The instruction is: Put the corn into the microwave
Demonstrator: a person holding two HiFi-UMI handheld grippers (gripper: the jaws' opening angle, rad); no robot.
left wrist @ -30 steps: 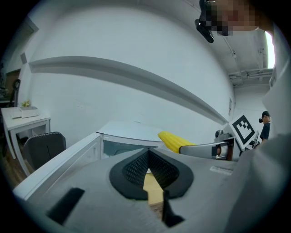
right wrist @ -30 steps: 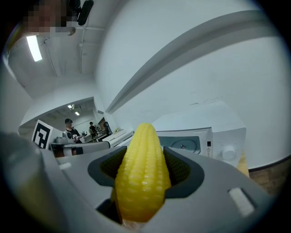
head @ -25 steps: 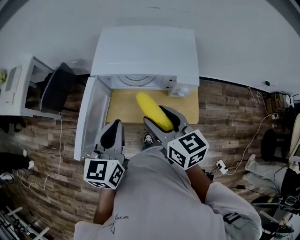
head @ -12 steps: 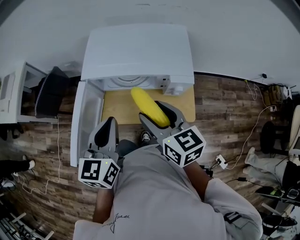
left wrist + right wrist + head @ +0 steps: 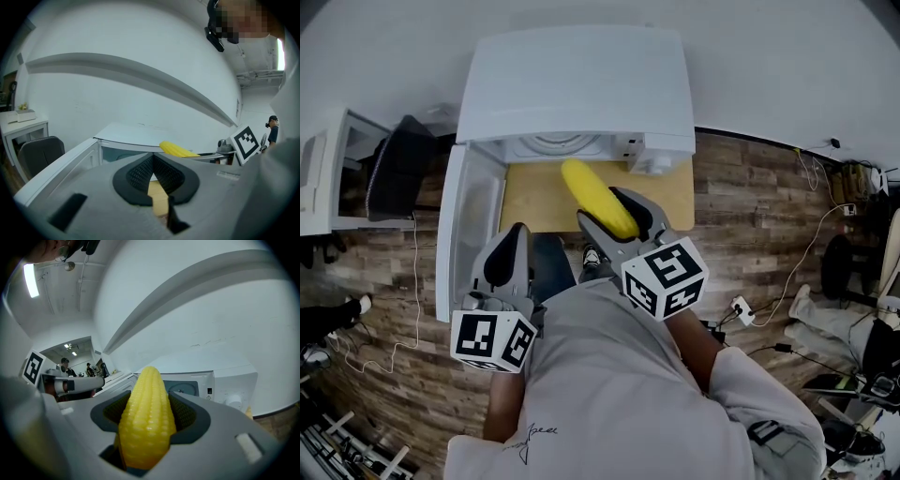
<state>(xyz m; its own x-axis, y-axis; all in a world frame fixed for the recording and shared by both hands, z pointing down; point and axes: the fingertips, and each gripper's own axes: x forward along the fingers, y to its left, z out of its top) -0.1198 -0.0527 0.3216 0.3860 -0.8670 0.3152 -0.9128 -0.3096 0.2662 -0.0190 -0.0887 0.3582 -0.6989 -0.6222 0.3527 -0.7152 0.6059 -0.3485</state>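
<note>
Wood-plank flooring runs under a white wall, with cables trailing over the planks on the right and a black chair beside a white cabinet on the left. Against the wall stands a tan table top bearing the white microwave, whose door is swung open to the left so that the turntable shows inside.

The right gripper has its fingers pinching the corn, one on each flank of the yellow cob. The cob lies lengthwise between them and juts well past their tips. It is held in the air above the table top, its far end pointing at the open cavity and close to the opening. Whether it has crossed the threshold I cannot tell.

The left gripper hangs just beside the open door, near the person's grey shirt. Its fingers are pressed together at the tips with nothing between them.
</note>
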